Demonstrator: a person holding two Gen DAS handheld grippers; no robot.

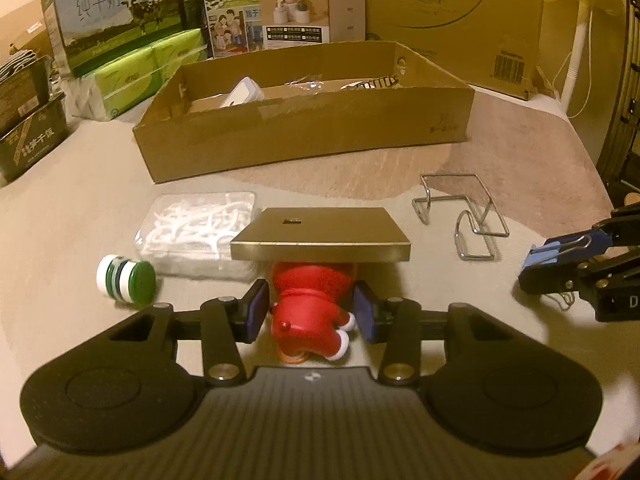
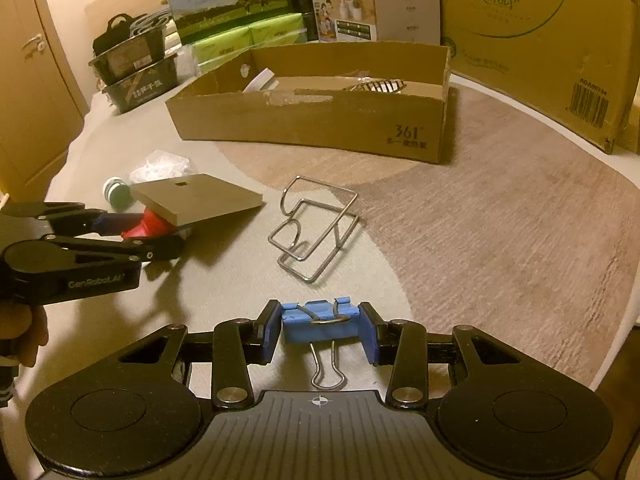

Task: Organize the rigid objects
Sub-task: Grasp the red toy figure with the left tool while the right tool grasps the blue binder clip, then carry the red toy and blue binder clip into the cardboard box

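**Both grasps made — carry to box next**

We have the left gripper (image 1: 311,312) clamped on the red figurine (image 1: 310,316), its square base (image 1: 320,234) pointing forward. Right gripper (image 2: 320,330) pinches the blue binder clip (image 2: 320,322). Cardboard box (image 2: 320,124) sits ahead of both — lift over its near wall.

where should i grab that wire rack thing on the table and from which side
Judging from its pose, take the wire rack from above, fingers pinching one straight raised top bar. It lies tilted on the table, thin loops flat, so low parts offer little purchase.
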